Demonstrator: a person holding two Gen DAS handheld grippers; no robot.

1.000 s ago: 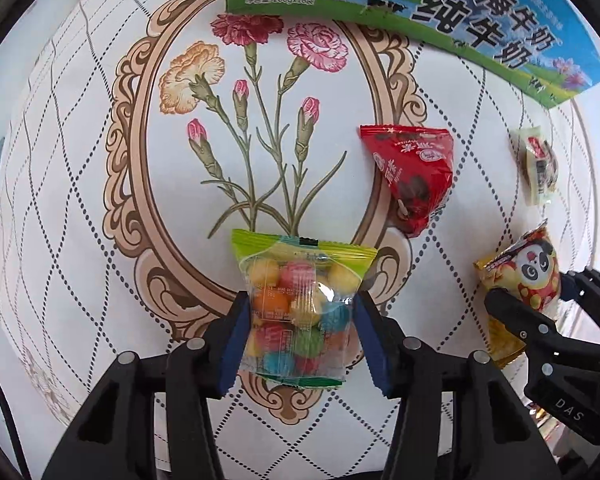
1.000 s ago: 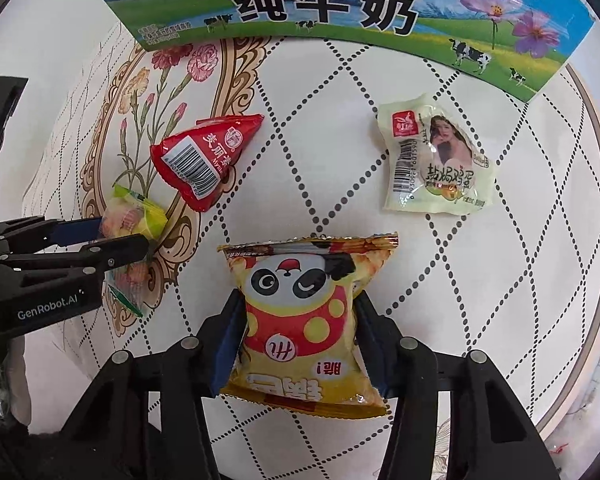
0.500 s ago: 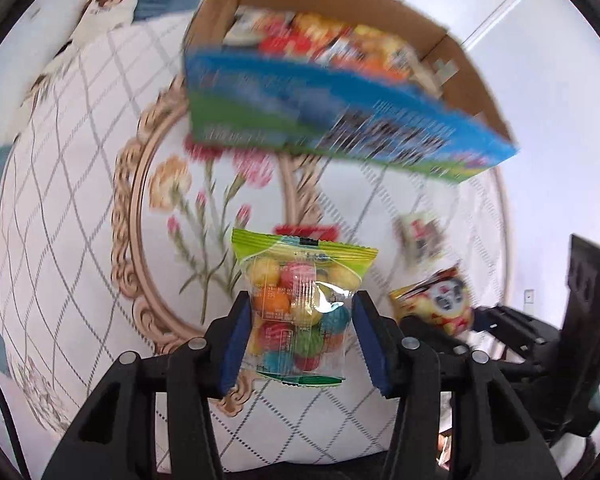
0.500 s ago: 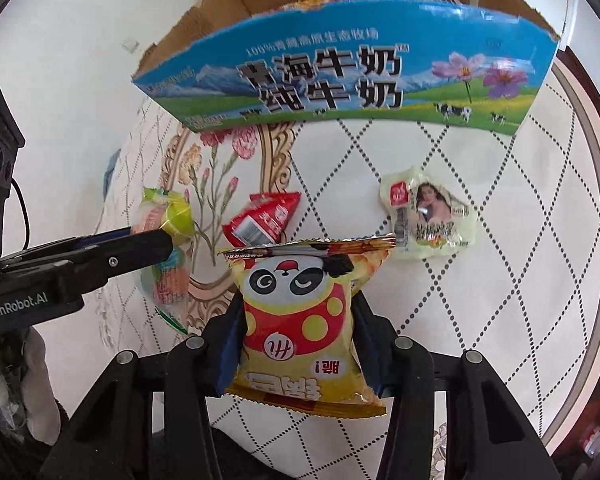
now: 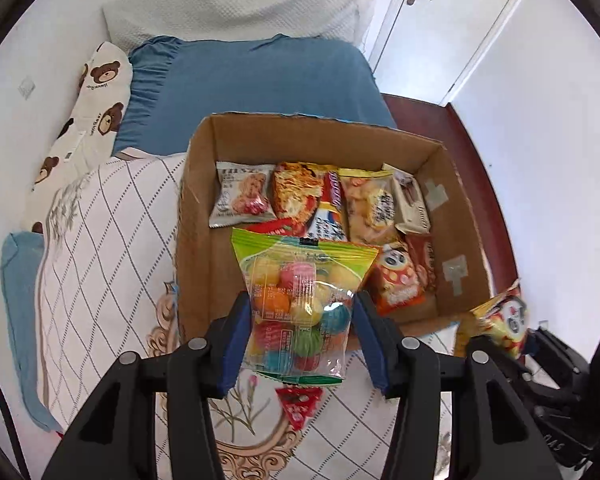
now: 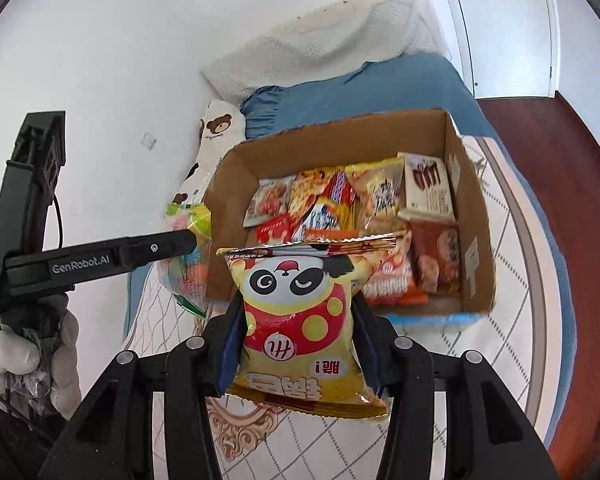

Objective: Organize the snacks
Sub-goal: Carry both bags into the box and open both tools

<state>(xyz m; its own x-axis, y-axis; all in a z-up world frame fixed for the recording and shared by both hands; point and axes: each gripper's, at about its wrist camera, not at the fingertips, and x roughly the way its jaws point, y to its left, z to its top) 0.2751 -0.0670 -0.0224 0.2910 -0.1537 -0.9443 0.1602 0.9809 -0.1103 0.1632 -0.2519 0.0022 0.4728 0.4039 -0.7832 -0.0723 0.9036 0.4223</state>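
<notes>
Your left gripper (image 5: 298,336) has its jaws clamped on the candy bag (image 5: 300,304). The bag sticks up between the blue pads (image 5: 236,340), and its green top edge is in front of the box (image 5: 204,216). The box is open at 12 o'clock from that gripper, and it holds many snack packs side by side. A red pack (image 5: 299,404) lies on the cloth (image 5: 100,256) at 6 o'clock, under the candy bag.

Your right gripper (image 6: 296,344) has its jaws clamped on the panda bag (image 6: 300,320). The box (image 6: 472,216) sits at 12 o'clock from it, just past the bag's top. Your left gripper (image 6: 188,242) shows at 9 o'clock there, with the candy bag (image 6: 188,248) beside the box's left wall.
</notes>
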